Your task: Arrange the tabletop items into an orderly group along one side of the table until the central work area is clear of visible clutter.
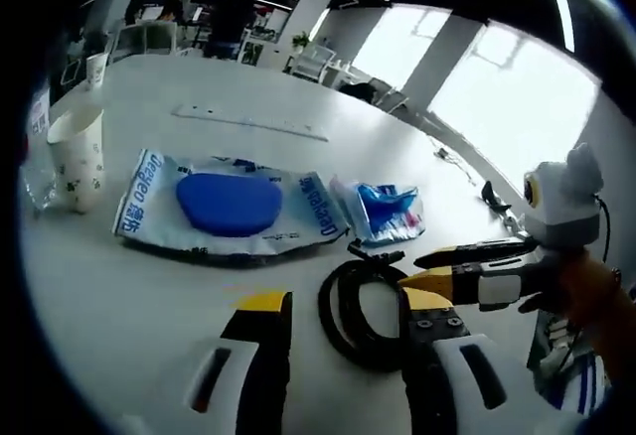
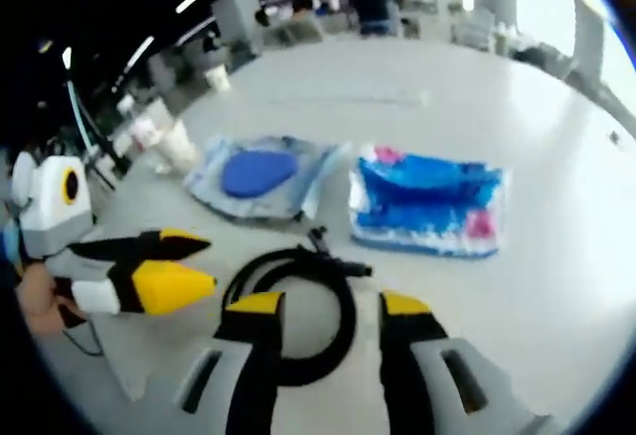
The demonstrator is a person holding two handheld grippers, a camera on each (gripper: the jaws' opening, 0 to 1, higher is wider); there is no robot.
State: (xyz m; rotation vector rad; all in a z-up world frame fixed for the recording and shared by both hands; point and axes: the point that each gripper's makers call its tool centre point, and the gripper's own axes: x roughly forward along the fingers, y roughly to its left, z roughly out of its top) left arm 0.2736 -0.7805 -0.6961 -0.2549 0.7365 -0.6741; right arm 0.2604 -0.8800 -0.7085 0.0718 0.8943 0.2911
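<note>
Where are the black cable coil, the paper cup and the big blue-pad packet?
black cable coil (image 2: 343, 301): right gripper view, right side of loop.
paper cup (image 1: 78, 157): left gripper view, cup wall.
blue-pad packet (image 1: 229, 204): left gripper view, blue pad centre.

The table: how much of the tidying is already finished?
Little looks done: the large blue-pad packet, the small blue packet and the paper cup lie spread across the table. In hand: both open tools, left and right, frame the black cable coil. Grouping everything remains.
</note>
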